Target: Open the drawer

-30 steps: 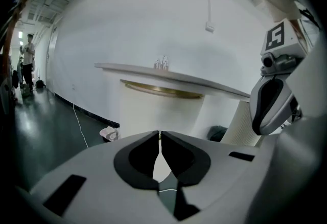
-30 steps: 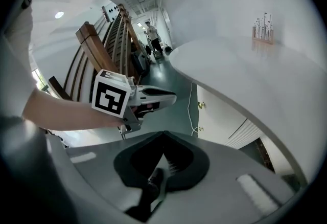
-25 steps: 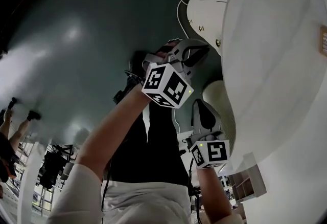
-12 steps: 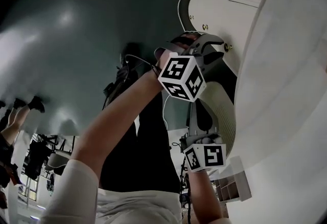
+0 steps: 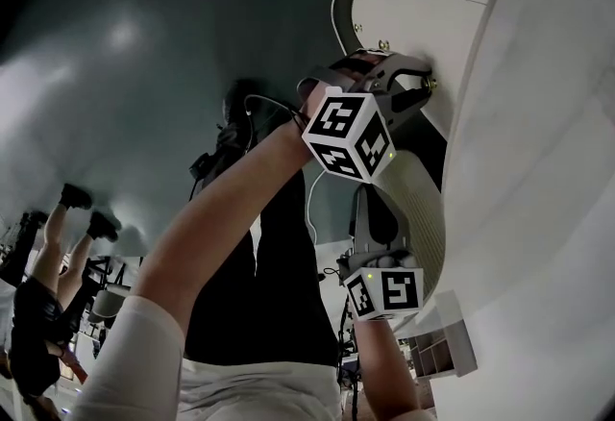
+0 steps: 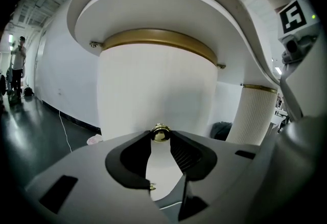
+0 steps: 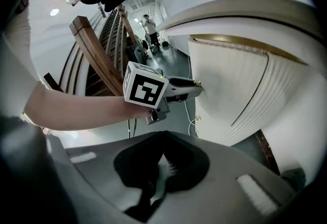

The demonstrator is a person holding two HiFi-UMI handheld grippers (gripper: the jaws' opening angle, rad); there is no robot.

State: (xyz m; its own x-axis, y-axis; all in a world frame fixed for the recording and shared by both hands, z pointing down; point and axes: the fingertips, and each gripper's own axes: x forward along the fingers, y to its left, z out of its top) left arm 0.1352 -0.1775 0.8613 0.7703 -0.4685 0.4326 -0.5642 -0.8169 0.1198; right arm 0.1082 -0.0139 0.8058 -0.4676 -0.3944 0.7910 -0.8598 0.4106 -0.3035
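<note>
Left gripper (image 5: 415, 90) jaws just being opened; brass knob (image 6: 160, 134) of drawer (image 6: 153, 85) being framed between tips, unclamped. Right gripper (image 7: 162, 137) being carried clenched, empty.

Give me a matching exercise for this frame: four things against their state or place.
Things:
1. left gripper
2. right gripper
3. brass knob
4. ribbed column

States or places:
A. jaws together, nothing between them
B. between the left gripper's jaw tips
C. jaws apart
D. right of the rounded white front in the left gripper view

Pairs: 1-C, 2-A, 3-B, 4-D.

The left gripper's jaws have just been opening; the brass knob stands between them.
</note>
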